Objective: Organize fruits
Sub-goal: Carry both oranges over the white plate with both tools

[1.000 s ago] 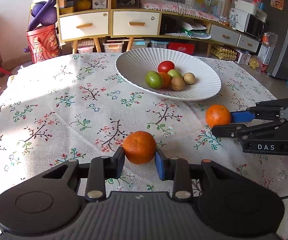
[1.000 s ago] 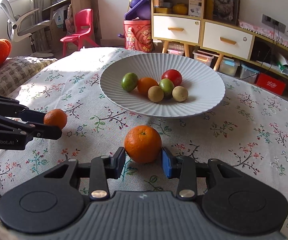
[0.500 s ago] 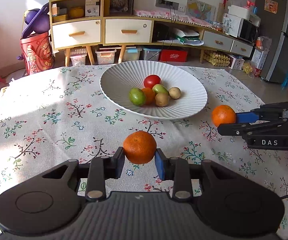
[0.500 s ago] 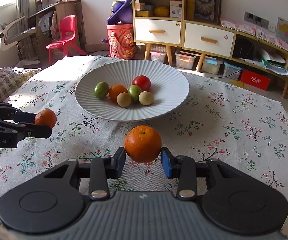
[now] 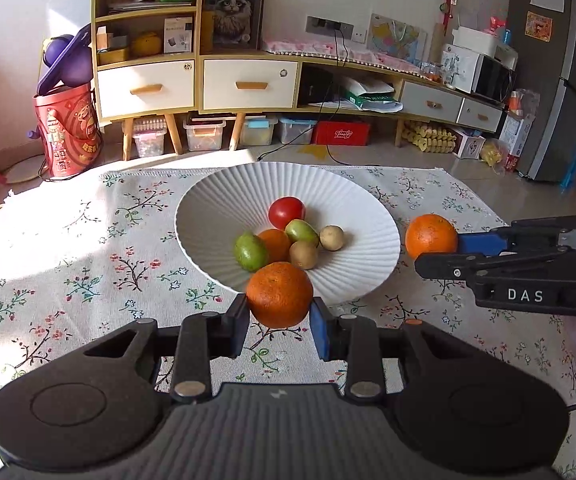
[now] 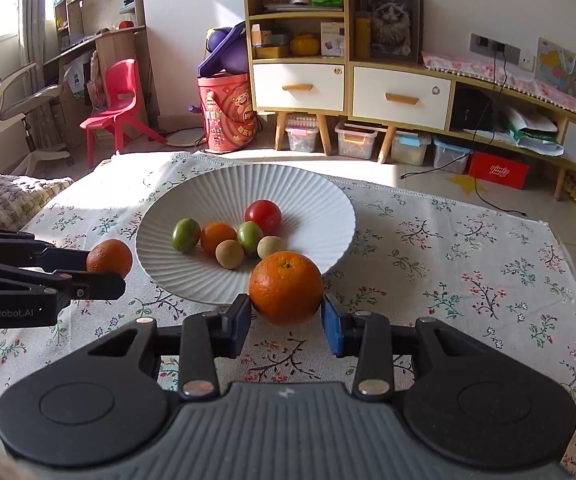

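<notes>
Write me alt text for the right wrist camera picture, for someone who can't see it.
The right hand-held gripper grips an orange above a floral tablecloth, just short of a white ribbed plate holding six small fruits. At left, the left hand-held gripper holds a darker orange beside the plate.

A home living room: cat picture (image 5: pixel 234 16), child's chair (image 6: pixel 118 100), storage cabinet (image 5: pixel 196 84).
</notes>
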The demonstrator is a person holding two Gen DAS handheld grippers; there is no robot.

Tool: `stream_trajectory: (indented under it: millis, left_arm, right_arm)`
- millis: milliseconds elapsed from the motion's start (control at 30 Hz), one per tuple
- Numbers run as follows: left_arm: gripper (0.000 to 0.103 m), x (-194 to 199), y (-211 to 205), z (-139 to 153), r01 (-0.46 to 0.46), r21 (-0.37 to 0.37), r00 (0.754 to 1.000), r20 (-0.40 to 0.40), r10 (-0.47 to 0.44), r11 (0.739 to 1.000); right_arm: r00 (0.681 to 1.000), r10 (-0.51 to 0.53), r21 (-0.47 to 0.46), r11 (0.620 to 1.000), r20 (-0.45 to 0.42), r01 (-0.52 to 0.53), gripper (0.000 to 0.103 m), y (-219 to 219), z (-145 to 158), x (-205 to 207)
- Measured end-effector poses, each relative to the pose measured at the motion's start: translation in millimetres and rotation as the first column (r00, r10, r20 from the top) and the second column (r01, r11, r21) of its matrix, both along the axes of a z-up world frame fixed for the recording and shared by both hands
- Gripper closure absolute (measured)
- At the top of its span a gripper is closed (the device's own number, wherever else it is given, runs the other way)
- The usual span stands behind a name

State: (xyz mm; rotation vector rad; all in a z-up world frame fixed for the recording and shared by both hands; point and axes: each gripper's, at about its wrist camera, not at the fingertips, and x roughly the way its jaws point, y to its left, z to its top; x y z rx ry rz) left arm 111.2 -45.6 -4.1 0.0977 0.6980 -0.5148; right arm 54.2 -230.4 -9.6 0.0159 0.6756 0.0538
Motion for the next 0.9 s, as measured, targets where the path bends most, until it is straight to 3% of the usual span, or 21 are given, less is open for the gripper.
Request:
stream_trajectory:
  millis: [467, 900]
  left_arm:
    - [0.086, 62, -26, 5, -0.029, 0.011, 0.999, 0.015, 0.029, 1.0]
    - [0.086, 97, -37, -20, -0.042, 0.061, 0.999, -0.013, 0.043, 0.997]
  right_arm:
    - [1.0, 0.001, 0.003, 1.0, 0.004, -0.001, 0.068, -4, -6, 54]
    - [0.999, -0.006, 0.01, 1.0, -0.033, 0.007, 0.068, -7, -20, 81]
